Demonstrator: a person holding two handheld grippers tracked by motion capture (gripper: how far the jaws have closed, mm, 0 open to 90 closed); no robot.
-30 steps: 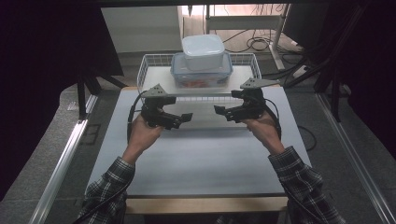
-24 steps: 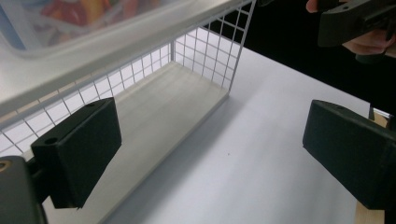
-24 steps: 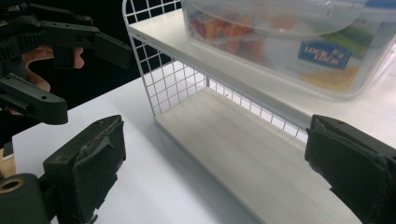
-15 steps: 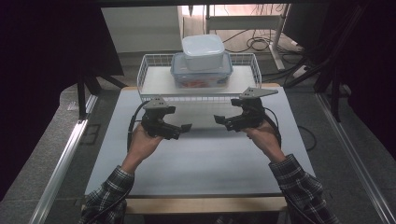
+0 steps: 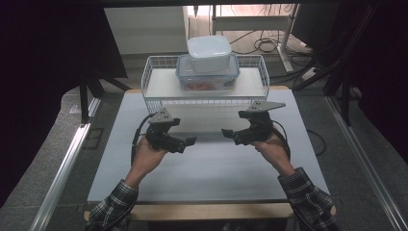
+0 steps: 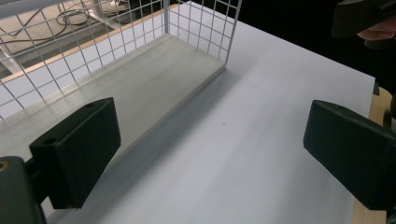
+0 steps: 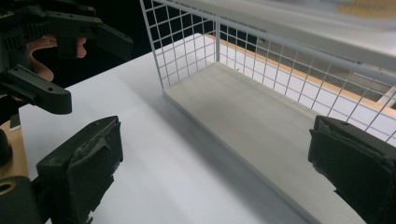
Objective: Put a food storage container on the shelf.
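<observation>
Both grippers are moving back toward the person, away from the basket [image 5: 154,91]. The left gripper [image 5: 190,142] and right gripper [image 5: 226,133] are wide open, holding nothing. The boxes [image 5: 208,65] are resting in the basket, so placing looks finished.

White wire basket [image 5: 154,84] upright at table's far edge, lidded clear container [image 5: 208,73] inside (smaller white tub [image 5: 209,47] stacked atop)

White-coated wire basket [image 5: 159,86], translucent glossy plastic containers [image 5: 208,72] — desk [image 5: 211,163] top matt, smooth; tool [image 5: 190,142] jaws matt black plastic.
</observation>
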